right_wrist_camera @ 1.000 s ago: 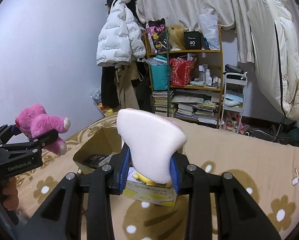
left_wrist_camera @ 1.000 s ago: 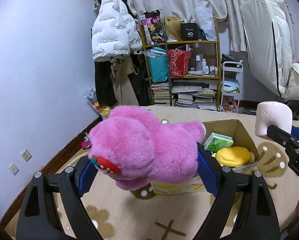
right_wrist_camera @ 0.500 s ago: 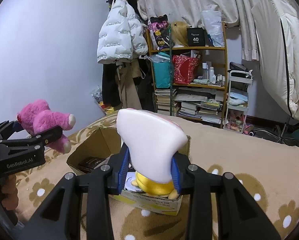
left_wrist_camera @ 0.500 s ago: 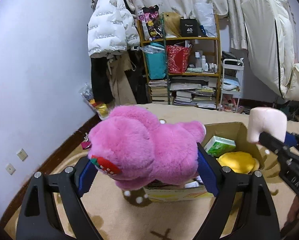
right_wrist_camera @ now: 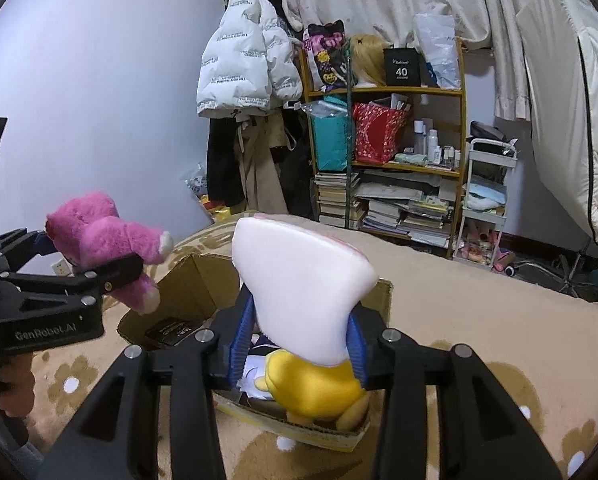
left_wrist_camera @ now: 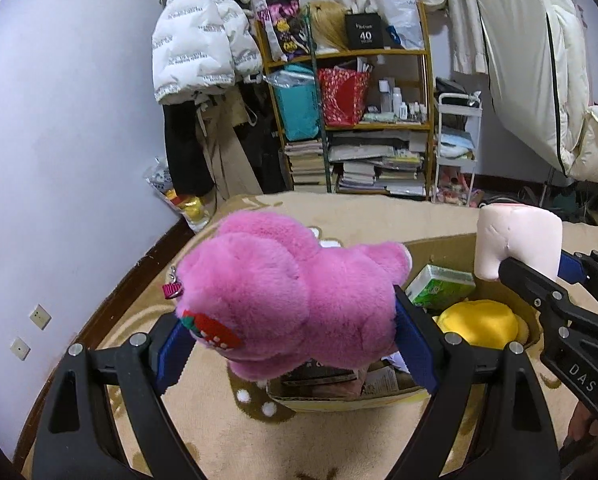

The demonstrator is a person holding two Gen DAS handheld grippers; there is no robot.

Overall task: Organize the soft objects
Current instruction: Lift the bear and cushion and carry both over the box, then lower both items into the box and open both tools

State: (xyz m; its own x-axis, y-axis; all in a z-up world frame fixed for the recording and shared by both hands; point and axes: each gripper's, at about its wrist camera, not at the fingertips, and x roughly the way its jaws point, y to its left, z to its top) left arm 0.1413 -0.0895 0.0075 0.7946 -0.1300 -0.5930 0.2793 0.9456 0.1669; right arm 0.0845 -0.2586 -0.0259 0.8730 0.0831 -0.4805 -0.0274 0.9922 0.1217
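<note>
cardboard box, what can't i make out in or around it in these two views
- Left wrist view: pink plush bear, held in the left gripper, hides the cardboard box's near left part.
- Right wrist view: white foam toy between the right gripper's pads covers the box middle.
- Yellow plush: underside hidden.

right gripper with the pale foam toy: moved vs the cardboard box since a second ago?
Yes. The right gripper has carried the pale foam toy forward over the cardboard box, above the yellow plush; its jaws have just been opening.
</note>
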